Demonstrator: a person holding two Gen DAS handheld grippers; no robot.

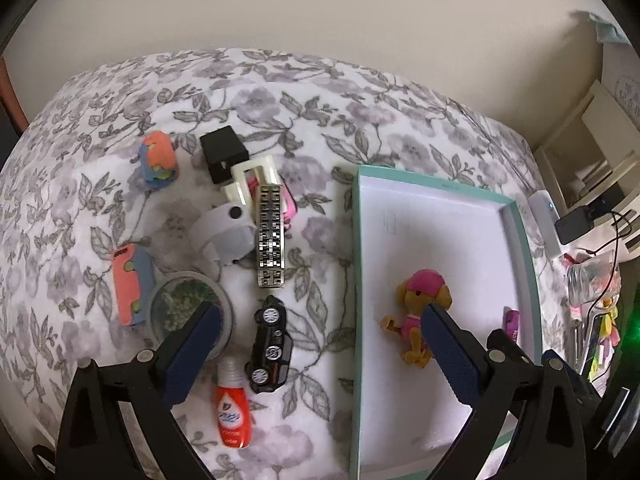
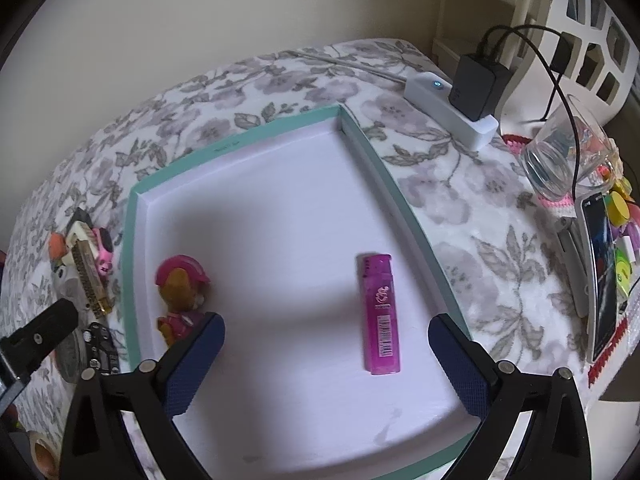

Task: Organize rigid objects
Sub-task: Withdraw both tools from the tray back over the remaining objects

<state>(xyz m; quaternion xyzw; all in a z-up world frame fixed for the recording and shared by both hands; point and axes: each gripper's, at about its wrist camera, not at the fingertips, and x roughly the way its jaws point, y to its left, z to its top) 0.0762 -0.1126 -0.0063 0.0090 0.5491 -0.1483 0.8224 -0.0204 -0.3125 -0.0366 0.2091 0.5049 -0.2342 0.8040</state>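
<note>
A teal-rimmed white tray (image 1: 520, 240) (image 2: 256, 140) lies on the floral cloth. In it are a pink-hatted toy dog (image 1: 420, 320) (image 2: 180, 292) and a pink lighter (image 2: 380, 312) (image 1: 511, 322). My left gripper (image 1: 320, 320) is open and empty, above a black toy car (image 1: 270, 344) and a red bottle (image 1: 232, 412). My right gripper (image 2: 326, 332) is open and empty over the tray, beside the lighter. Left of the tray lie a checkered silver bar (image 1: 272, 236), a white gadget (image 1: 228, 236), a black cube (image 1: 224, 152), a round clear lid (image 1: 188, 308) and two orange-blue toys (image 1: 130, 288) (image 1: 158, 156).
A white power strip (image 2: 448, 112) with a black adapter (image 2: 476, 84) lies at the back right. A glass (image 2: 560, 156), a phone (image 2: 600, 276) and small colourful items sit at the right edge. A wall stands behind the table.
</note>
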